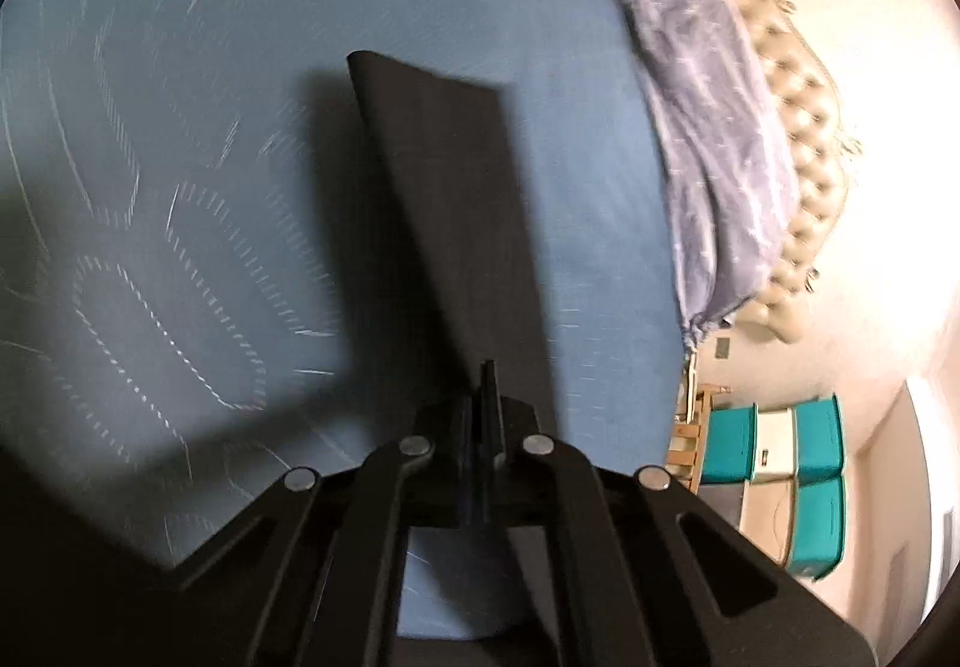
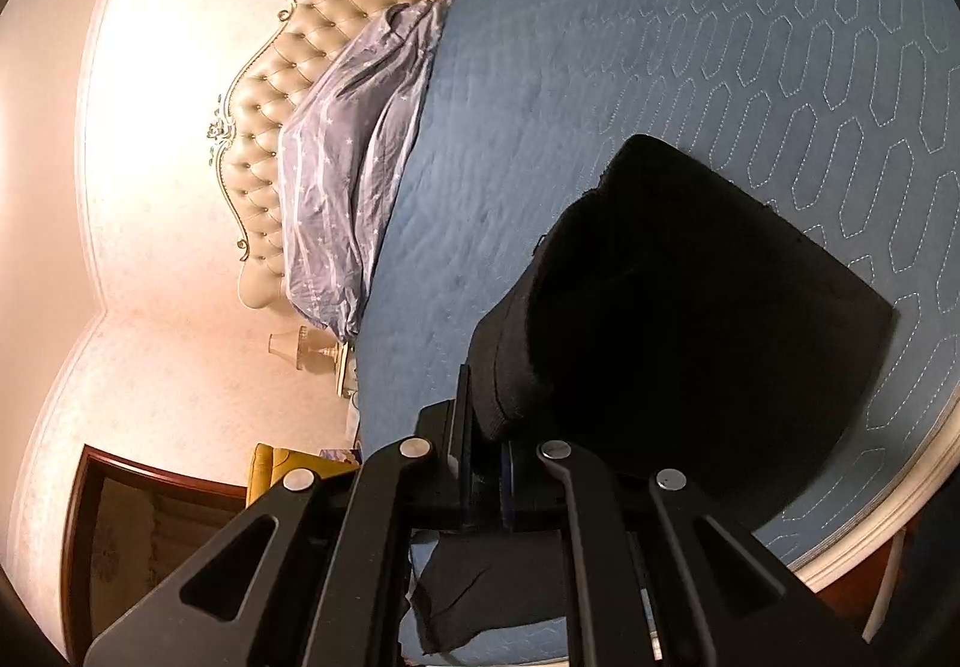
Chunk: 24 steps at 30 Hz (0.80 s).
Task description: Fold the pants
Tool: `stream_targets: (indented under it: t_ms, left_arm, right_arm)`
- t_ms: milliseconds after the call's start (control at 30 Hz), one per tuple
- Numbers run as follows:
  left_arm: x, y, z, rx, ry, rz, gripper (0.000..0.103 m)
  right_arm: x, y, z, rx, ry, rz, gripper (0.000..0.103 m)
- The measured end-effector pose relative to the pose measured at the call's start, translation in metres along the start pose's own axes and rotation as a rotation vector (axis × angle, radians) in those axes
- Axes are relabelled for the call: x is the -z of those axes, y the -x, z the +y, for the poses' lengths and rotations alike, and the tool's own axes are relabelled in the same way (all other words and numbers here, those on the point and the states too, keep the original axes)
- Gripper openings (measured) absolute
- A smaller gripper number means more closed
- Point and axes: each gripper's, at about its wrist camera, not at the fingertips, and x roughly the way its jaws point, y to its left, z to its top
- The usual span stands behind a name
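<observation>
Both tools are clamped on the black pants point(image 1: 444, 223) above the blue quilted bedspread point(image 1: 180, 126) — left gripper point(image 1: 487, 403) pinching a leg that runs lengthwise straight ahead, right gripper point(image 2: 483, 427) biting the bunched edge, fabric spreading forward-right.

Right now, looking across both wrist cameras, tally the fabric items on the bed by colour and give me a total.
Black: 1, the pants, clamped by both the left hand-held gripper and the right hand-held gripper
Blue: 1, the quilted bedspread
Lavender with stars: 1, the bunched duvet by the headboard
Total: 3
</observation>
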Motion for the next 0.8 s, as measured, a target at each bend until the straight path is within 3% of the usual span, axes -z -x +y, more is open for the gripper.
stream_targets:
  t_ms: [167, 300, 400, 500, 567, 667, 700, 800]
  left_arm:
    - [0.021, 0.067, -0.044, 0.022, -0.081, -0.052, 0.002]
    - [0.081, 0.133, -0.031, 0.018, -0.150, -0.127, 0.002]
    - [0.129, 0.159, 0.022, 0.007, -0.117, -0.134, 0.002]
    - [0.166, 0.162, 0.089, -0.028, -0.023, -0.097, 0.002]
    - [0.181, 0.157, 0.126, -0.016, 0.046, -0.073, 0.002]
    - [0.184, 0.156, 0.150, 0.039, 0.080, -0.074, 0.003]
    - [0.182, 0.158, 0.156, 0.051, 0.096, -0.086, 0.004]
    - [0.175, 0.167, 0.159, 0.096, 0.111, -0.115, 0.033]
  right_arm:
    - [-0.031, -0.011, 0.017, -0.001, 0.044, 0.061, 0.008]
    - [-0.050, 0.001, 0.037, -0.044, 0.111, 0.056, 0.008]
    - [-0.048, 0.012, 0.020, -0.041, 0.098, 0.063, 0.008]
    - [-0.042, 0.020, -0.025, -0.013, 0.054, 0.098, 0.008]
    - [-0.038, 0.020, -0.062, 0.023, 0.022, 0.133, 0.008]
    - [-0.033, 0.018, -0.107, 0.071, -0.016, 0.176, 0.008]
    - [-0.031, 0.016, -0.116, 0.083, -0.020, 0.180, 0.008]
    - [-0.029, 0.015, -0.128, 0.071, -0.006, 0.183, 0.008]
